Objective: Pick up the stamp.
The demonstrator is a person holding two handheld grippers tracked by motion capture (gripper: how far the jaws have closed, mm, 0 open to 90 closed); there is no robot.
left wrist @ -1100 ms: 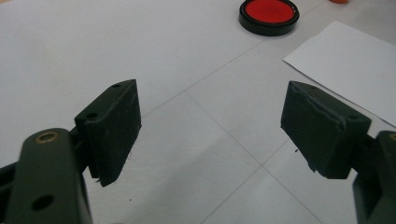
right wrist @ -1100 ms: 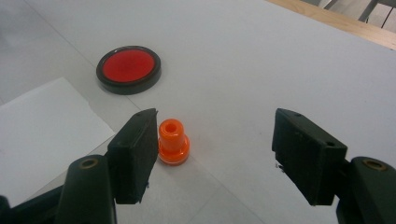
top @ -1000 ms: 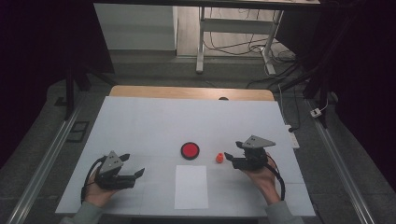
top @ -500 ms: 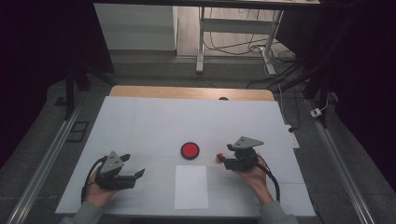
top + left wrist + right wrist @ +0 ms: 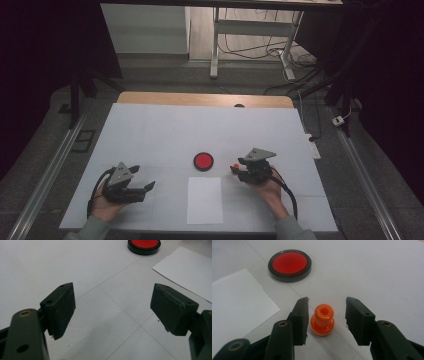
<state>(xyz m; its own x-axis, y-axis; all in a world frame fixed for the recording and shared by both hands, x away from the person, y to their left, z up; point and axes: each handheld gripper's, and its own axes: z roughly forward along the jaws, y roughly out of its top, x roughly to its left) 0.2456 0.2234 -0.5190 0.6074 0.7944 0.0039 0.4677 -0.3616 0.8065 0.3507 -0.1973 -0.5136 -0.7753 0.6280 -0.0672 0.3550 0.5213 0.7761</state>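
Your right gripper (image 5: 327, 320) has moved in toward the table's centre since a second ago, and now its jaws stand spread on either side of the small orange plastic peg with a hollow top (image 5: 322, 320), not touching it. The peg stands upright on the white table (image 5: 150, 135), just beside the round red disc in a black rim (image 5: 203, 161) and near the white sheet of paper (image 5: 205, 200). Your left gripper (image 5: 112, 307) has stayed where it was at the near left of the table, jaws wide apart over bare surface, gripping nothing, well apart from the peg.
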